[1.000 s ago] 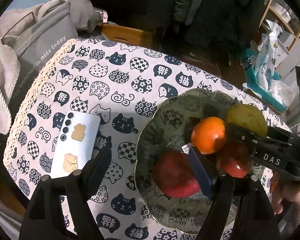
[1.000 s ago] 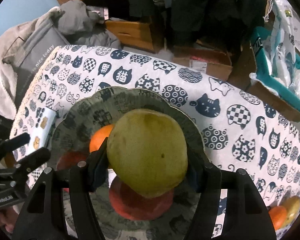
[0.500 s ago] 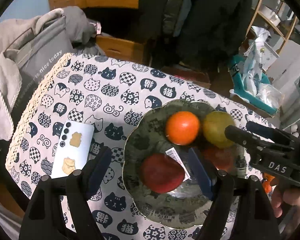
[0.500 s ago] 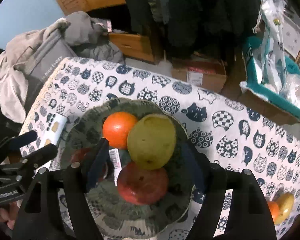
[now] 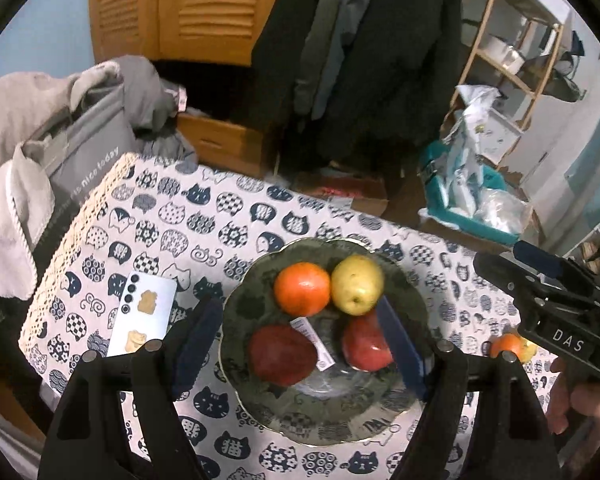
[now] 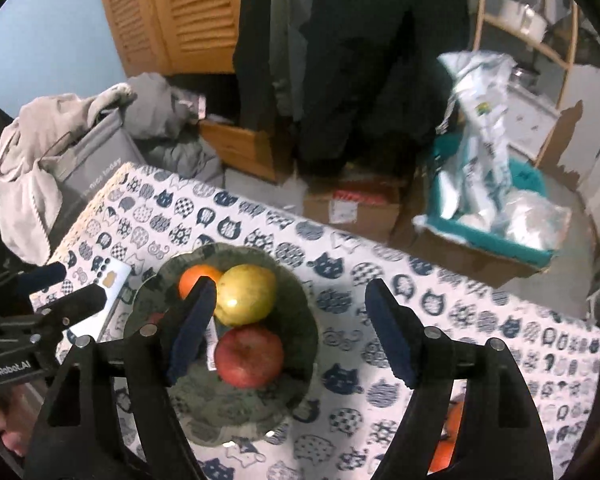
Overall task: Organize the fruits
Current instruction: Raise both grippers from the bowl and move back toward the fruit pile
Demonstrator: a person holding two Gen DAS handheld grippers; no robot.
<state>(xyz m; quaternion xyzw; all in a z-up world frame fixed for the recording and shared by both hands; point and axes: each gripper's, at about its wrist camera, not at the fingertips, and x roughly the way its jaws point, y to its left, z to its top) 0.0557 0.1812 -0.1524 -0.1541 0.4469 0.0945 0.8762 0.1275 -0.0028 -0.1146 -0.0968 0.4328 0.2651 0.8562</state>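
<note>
Counter (image 5: pixel 236 220) cloth, white with a dark cat-face print, filled the lower half of both wrist views. Beyond its far edge, at about 10 o'clock, a grey bag (image 5: pixel 84 136) lettered "nice today" stood under a heap of pale clothing, and a teal bin (image 5: pixel 464 220) of plastic packets sat on the floor at 2 o'clock.

On the cloth rested a dark green scalloped plate (image 5: pixel 244 300) carrying four fruits. A yellow-green pear (image 5: pixel 357 285) lay at the plate's 12 o'clock, touching an orange (image 5: pixel 302 289) at its 11 o'clock. A dark red apple (image 5: pixel 282 354) sat at 7 o'clock and a brighter red apple (image 5: pixel 365 348) at 4 o'clock, with a white paper label (image 5: pixel 314 342) lying between them.

The left tongs (image 5: pixel 298 346) hung above the plate, spread wide and holding nothing. The right tongs (image 6: pixel 290 332) were likewise spread and empty, above the plate's right rim, the left pad crossing in front of the orange.

At 9 o'clock from the plate, just beside it, a white phone (image 5: pixel 142 314) lay back-up with two gold stickers. At the counter's 3 o'clock edge in the left view, well apart from the plate, another small orange (image 5: pixel 506 346) sat touching a partly hidden yellow fruit (image 5: pixel 529 350).
</note>
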